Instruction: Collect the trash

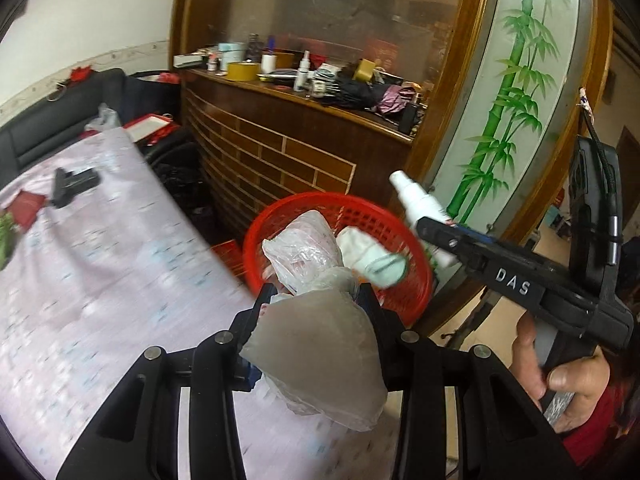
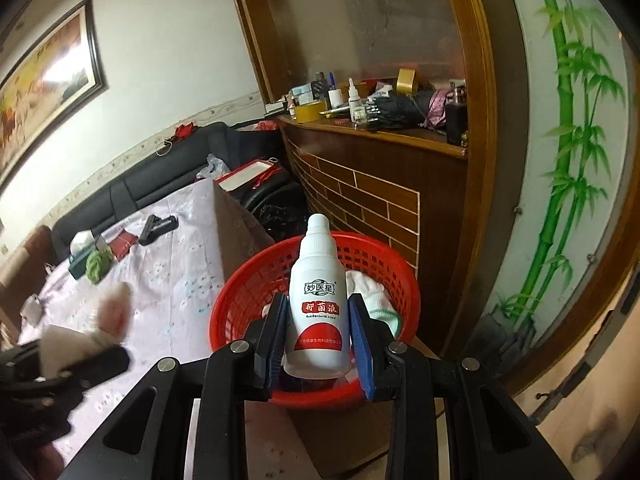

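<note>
The red basket point(image 2: 256, 280) sits at the lower centre of both views, just beside the table point(image 1: 100, 260) with its pale cloth. Inside it lie a white cloth point(image 2: 368, 288) and some crumpled plastic. The left hand-held gripper point(image 1: 312, 300) is clamped on a clear plastic bag point(image 1: 316, 336) above the basket's near rim. The right hand-held gripper point(image 2: 318, 324) grips a white bottle point(image 2: 318, 300) upright, in front of the basket.
</note>
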The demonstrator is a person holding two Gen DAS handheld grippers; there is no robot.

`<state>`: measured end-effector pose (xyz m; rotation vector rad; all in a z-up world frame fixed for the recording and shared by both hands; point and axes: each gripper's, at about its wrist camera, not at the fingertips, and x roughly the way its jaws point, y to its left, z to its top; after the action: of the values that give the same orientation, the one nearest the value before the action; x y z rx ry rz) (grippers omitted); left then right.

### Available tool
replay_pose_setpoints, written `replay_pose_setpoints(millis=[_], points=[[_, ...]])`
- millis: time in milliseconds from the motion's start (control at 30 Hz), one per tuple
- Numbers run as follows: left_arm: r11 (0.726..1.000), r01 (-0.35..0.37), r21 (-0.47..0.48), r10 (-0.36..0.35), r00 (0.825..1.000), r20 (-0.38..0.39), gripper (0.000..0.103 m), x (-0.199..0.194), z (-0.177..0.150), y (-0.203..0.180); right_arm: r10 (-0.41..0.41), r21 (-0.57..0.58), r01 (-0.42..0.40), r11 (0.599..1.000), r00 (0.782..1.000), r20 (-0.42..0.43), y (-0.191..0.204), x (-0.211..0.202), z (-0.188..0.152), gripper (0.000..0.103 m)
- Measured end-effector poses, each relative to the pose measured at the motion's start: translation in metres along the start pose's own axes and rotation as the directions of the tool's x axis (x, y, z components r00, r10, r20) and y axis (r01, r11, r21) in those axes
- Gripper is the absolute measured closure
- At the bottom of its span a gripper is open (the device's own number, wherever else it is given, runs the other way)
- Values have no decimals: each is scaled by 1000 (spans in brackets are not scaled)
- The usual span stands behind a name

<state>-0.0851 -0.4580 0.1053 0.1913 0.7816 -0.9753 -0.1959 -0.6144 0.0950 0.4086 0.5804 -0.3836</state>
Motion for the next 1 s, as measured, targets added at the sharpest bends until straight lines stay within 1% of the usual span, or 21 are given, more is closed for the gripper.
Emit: replay_pose_setpoints(millis=[67, 133, 167, 200, 233, 267, 300, 367, 433, 467, 500, 533, 600, 633, 667, 733, 767, 833, 867, 933, 1000], points=[[1000, 17, -3, -17, 1000, -8, 65, 15, 8, -2, 13, 23, -13, 1000, 1000, -11, -8, 11, 8, 70], [999, 34, -15, -35, 999, -15, 60, 36, 17, -3, 20, 42, -19, 999, 999, -26, -13, 24, 15, 70], [999, 35, -23, -36, 999, -22, 54, 43, 18, -2, 27, 51, -25, 998, 999, -40, -16, 31, 18, 70], [999, 35, -34, -36, 999, -31, 44, 48, 19, 0, 31, 59, -28, 998, 998, -51, -19, 38, 20, 69], [998, 33, -47, -35, 999, -39, 41, 51, 17, 3, 34, 69, -30, 997, 998, -57, -22, 44, 21, 69], [998, 32, -53, -34, 998, -43, 40, 52, 15, 5, 36, 72, -31, 997, 997, -67, -24, 48, 22, 68], [998, 18, -52, -21, 999, -48, 40, 49, 12, 7, 32, 74, -26, 997, 997, -69, -27, 49, 22, 63], [999, -12, -35, 11, 999, -32, 40, 39, 7, 9, 1, 78, 2, 997, 999, -47, -31, 42, 20, 62], [998, -55, 5, 55, 998, 14, 30, 19, -2, 7, -40, 52, 41, 998, 999, -6, -28, 25, 14, 62], [996, -86, 32, 85, 996, 41, 21, 7, -8, 4, -87, 24, 87, 996, 996, 11, -22, 16, 10, 60], [993, -107, 51, 103, 993, 64, 17, -3, -14, 3, -127, 4, 127, 992, 992, 20, -18, 11, 6, 52], [990, -119, 69, 113, 990, 86, 17, -13, -19, 1, -171, -22, 172, 985, 984, 40, -10, 3, 1, 40], [986, -140, 96, 130, 986, 103, 15, -30, -30, -1, -228, -65, 234, 970, 969, 91, 5, -12, -10, 26], [984, -147, 101, 136, 985, 106, 15, -38, -35, 0, -259, -87, 270, 959, 958, 120, 13, -20, -17, 20], [983, -152, 102, 141, 984, 109, 14, -43, -39, 1, -281, -104, 297, 949, 949, 142, 21, -27, -23, 18], [977, -192, 97, 179, 976, 121, 11, -61, -54, 6, -315, -124, 339, 932, 931, 183, 36, -42, -35, 10], [973, -209, 93, 197, 973, 123, 8, -66, -59, 7, -328, -129, 356, 925, 924, 199, 43, -47, -40, 8], [963, -258, 81, 246, 960, 133, 8, -81, -75, 14, -361, -131, 395, 909, 905, 226, 57, -57, -53, 6], [953, -293, 74, 281, 950, 138, 8, -89, -85, 19, -368, -133, 404, 905, 901, 231, 63, -61, -59, 6], [924, -377, 58, 366, 919, 145, 6, -99, -102, 24, -373, -143, 410, 901, 899, 230, 76, -67, -70, 3], [884, -464, 61, 451, 879, 158, 5, -108, -118, 26, -383, -130, 418, 899, 895, 230, 84, -72, -80, 3]])
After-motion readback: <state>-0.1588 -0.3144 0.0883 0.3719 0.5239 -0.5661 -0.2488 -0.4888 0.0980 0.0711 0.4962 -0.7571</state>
